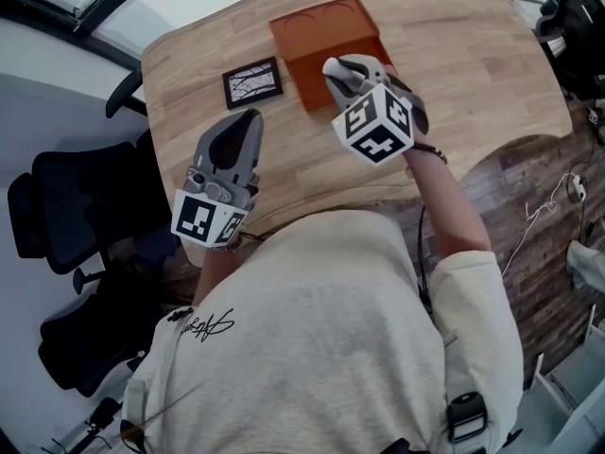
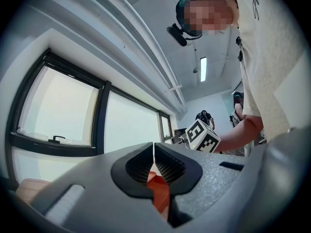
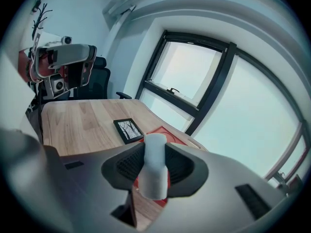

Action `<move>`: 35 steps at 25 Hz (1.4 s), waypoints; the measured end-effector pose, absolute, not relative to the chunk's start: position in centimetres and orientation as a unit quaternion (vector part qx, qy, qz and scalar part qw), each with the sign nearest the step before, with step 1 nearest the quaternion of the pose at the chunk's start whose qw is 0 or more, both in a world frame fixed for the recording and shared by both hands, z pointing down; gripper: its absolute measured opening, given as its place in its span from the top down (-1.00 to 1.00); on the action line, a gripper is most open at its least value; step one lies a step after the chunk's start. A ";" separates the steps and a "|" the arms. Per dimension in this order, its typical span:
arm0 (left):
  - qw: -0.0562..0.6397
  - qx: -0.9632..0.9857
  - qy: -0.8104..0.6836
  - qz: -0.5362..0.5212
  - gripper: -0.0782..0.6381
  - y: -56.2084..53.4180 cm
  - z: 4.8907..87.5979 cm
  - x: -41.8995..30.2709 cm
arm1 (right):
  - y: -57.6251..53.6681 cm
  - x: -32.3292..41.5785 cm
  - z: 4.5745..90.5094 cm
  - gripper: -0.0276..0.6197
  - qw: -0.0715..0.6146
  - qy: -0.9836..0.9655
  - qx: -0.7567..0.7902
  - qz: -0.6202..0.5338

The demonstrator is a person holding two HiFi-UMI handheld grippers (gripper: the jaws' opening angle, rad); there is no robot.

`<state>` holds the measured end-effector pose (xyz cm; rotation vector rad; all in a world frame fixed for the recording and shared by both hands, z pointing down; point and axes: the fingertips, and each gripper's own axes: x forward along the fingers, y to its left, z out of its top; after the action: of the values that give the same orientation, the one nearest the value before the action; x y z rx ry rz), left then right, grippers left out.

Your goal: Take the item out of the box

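Right gripper view: right claw grasps upright pale cylinder over near edge of flat orange box; left claw clenched, empty.

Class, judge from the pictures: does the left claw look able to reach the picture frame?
Likely yes: the left claw hangs just short of the frame, with bare table between. The right claw, holding a white tube, is aside over the box.

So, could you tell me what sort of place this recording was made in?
Most likely an office: a curved wooden desk, black swivel chairs beside it, and large windows along the wall.
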<state>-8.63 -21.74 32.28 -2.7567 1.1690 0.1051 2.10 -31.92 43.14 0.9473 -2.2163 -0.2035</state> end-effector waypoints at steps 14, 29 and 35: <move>0.076 -0.926 0.370 0.033 0.75 -21.1 32.1 -7.9 | -29.3 2.9 39.1 0.52 0.271 -0.868 0.411 -0.072; 0.080 -0.930 0.356 0.035 0.75 -20.5 31.6 -6.7 | -26.5 4.6 35.3 0.52 0.173 -0.873 0.450 -0.067; 0.082 -0.933 0.349 0.039 0.75 -20.4 31.2 -5.9 | -25.5 5.2 34.3 0.52 0.140 -0.873 0.462 -0.066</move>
<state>-5.88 -20.40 31.22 -2.7854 1.0429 0.1168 5.19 -25.47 34.34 1.3345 -2.5235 -0.1904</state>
